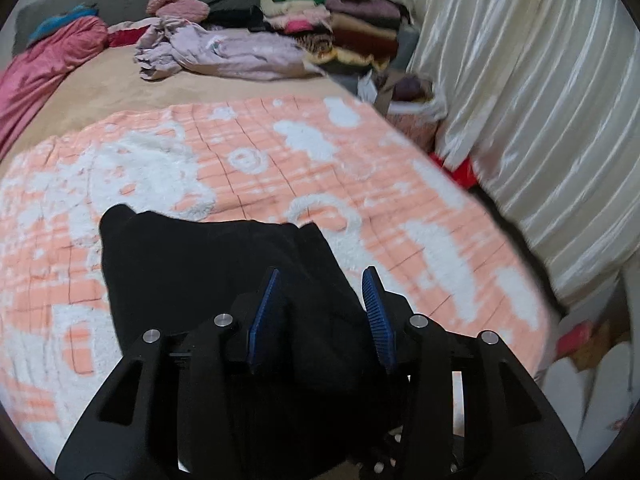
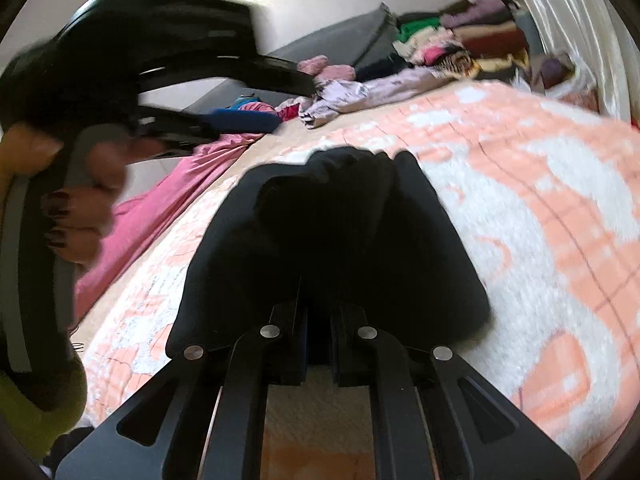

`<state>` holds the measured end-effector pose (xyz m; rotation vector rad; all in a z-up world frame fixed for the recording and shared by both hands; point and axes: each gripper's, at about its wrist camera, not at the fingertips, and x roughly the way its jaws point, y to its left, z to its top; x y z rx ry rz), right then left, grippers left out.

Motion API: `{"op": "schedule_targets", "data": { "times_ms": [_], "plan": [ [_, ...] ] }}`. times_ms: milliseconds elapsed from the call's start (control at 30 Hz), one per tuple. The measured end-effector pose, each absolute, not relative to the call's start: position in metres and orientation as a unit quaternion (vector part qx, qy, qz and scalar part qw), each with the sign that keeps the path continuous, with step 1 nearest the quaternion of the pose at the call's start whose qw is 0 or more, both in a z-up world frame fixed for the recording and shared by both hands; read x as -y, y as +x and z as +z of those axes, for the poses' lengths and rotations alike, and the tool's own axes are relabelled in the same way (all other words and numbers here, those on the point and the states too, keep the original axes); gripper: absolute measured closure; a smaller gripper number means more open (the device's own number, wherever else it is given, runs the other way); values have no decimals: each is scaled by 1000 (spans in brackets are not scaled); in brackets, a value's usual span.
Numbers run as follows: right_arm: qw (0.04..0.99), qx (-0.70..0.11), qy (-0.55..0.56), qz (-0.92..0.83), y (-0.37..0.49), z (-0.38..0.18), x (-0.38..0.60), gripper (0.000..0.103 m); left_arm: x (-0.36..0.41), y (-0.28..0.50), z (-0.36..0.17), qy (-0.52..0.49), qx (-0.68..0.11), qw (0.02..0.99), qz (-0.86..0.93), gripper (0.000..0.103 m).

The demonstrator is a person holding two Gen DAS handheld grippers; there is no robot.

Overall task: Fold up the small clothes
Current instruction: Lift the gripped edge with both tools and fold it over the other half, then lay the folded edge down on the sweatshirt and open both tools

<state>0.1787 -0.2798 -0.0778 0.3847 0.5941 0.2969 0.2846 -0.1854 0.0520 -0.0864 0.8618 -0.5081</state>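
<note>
A small black garment (image 1: 224, 276) lies on the orange-and-white blanket (image 1: 280, 160) that covers the bed. My left gripper (image 1: 322, 280) is open, its blue pads (image 1: 264, 312) apart over the garment's near right part. In the right wrist view the same black garment (image 2: 340, 232) drapes over and in front of my right gripper (image 2: 319, 320), whose fingers are close together and pinch its near edge. The left gripper, blurred, shows in a hand at the upper left of the right wrist view (image 2: 224, 100).
A lilac garment (image 1: 224, 50) lies crumpled at the far end of the bed. A stack of folded clothes (image 1: 340, 28) stands beyond it at the wall. A pink quilt (image 1: 44, 64) lies at the far left. Cream curtains (image 1: 540, 100) hang on the right.
</note>
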Motion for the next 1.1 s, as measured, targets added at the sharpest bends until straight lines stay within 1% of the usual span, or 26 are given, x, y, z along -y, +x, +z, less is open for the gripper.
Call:
{"op": "schedule_targets", "data": {
  "times_ms": [100, 200, 267, 300, 367, 400, 433, 467, 533, 600, 667, 733, 800, 967, 1000, 1033, 1067, 1100],
  "plan": [
    [918, -302, 212, 146, 175, -86, 289, 96, 155, 279, 55, -61, -402, 892, -199, 68],
    [907, -315, 236, 152, 172, -91, 296, 96, 120, 274, 43, -54, -403, 904, -131, 68],
    [903, -323, 234, 158, 170, -88, 297, 93, 110, 272, 31, -36, -406, 908, -101, 68],
    [900, -331, 234, 160, 169, -86, 298, 92, 109, 272, 19, -21, -416, 904, -95, 66],
    [895, -341, 238, 160, 164, -81, 301, 86, 114, 273, -6, -7, -446, 889, -102, 66],
    [893, -344, 242, 159, 161, -78, 304, 85, 117, 271, -15, -3, -449, 887, -104, 67],
    [893, -342, 247, 155, 158, -72, 309, 82, 121, 268, -22, 10, -444, 890, -99, 67],
    [895, -333, 253, 154, 153, -63, 314, 71, 125, 266, -24, 20, -437, 894, -96, 67],
    [904, -310, 250, 153, 150, -42, 323, 57, 125, 265, -23, 14, -430, 897, -99, 67],
    [914, -304, 220, 154, 161, -25, 321, 52, 124, 267, -22, 4, -433, 896, -103, 67],
    [919, -327, 173, 132, 186, -16, 313, 37, 119, 264, -21, 1, -433, 895, -108, 67],
    [914, -350, 161, 127, 214, -17, 308, 37, 116, 264, -20, -3, -433, 895, -111, 67],
    [900, -376, 173, 138, 244, -24, 307, 37, 113, 262, -22, -6, -433, 894, -114, 67],
    [880, -417, 174, 146, 293, -40, 300, 36, 111, 259, -21, -5, -433, 893, -122, 67],
    [877, -426, 169, 146, 299, -46, 299, 39, 111, 259, -20, -4, -432, 893, -123, 67],
    [875, -432, 166, 144, 302, -49, 298, 60, 111, 258, -20, -3, -432, 893, -124, 67],
    [869, -440, 167, 152, 305, -56, 296, 75, 111, 258, -20, -5, -432, 893, -127, 67],
    [869, -439, 168, 155, 305, -59, 296, 77, 111, 257, -19, -5, -431, 893, -129, 67]
  ]
}}
